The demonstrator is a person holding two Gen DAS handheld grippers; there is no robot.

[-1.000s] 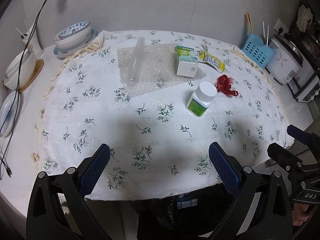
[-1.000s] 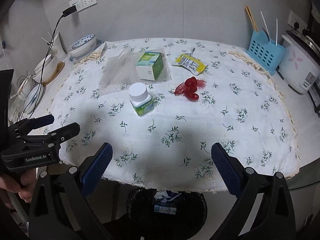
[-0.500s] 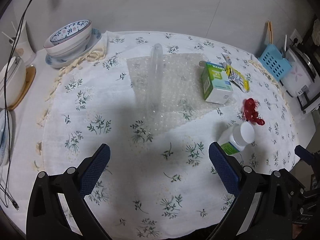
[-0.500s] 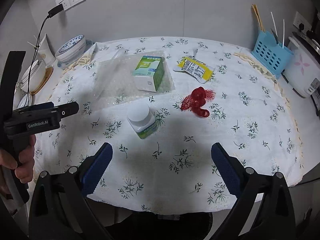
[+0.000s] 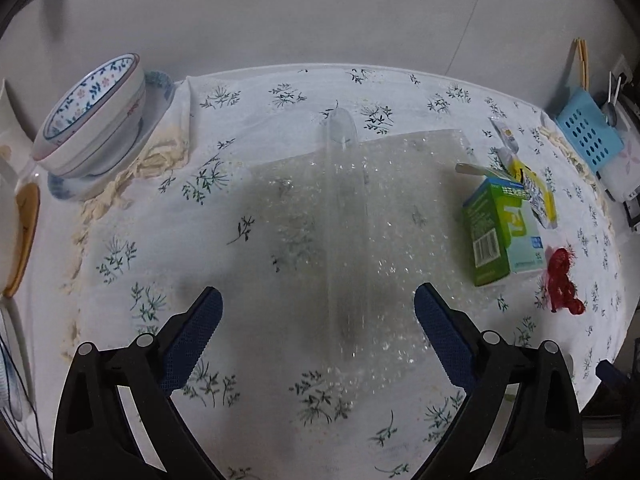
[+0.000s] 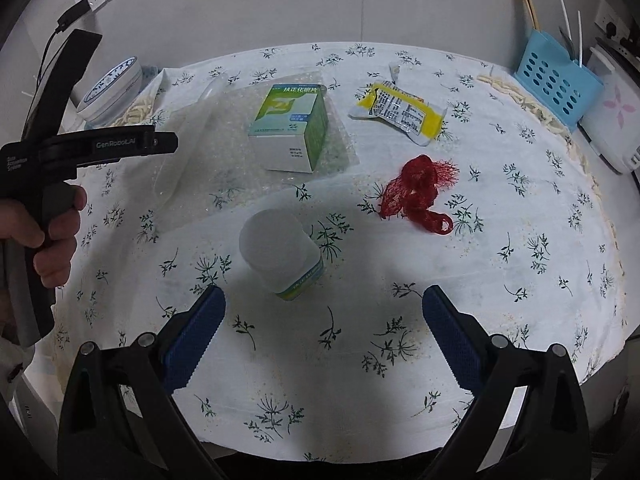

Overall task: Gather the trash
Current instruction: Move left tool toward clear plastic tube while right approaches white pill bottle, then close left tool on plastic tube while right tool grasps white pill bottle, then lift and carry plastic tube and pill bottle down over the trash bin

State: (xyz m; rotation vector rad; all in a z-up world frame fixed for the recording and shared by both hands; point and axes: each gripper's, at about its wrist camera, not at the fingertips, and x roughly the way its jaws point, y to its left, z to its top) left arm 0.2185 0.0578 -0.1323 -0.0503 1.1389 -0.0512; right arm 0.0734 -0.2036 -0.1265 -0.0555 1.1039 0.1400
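Observation:
A clear plastic tube (image 5: 344, 224) lies lengthwise on a sheet of bubble wrap (image 5: 400, 216) on the flowered tablecloth. My left gripper (image 5: 316, 320) hangs open just above the tube's near end. To the right stands a green and white box (image 5: 500, 228), then a yellow wrapper (image 5: 536, 192) and a red net (image 5: 562, 284). My right gripper (image 6: 322, 320) is open too, with a white-capped pill bottle (image 6: 282, 252) just beyond its fingertips. The box (image 6: 292, 128), the wrapper (image 6: 400, 110) and the red net (image 6: 420, 192) lie farther back.
Stacked patterned bowls (image 5: 92, 120) sit on a plate at the back left. A blue holder (image 6: 556, 84) with chopsticks and a white appliance (image 6: 616, 120) stand at the back right. A hand (image 6: 52, 240) grips the left tool's handle.
Both grippers moved forward over the table. The left one now hovers at the clear tube on the bubble wrap. The right one closed in on the pill bottle. Both stayed open.

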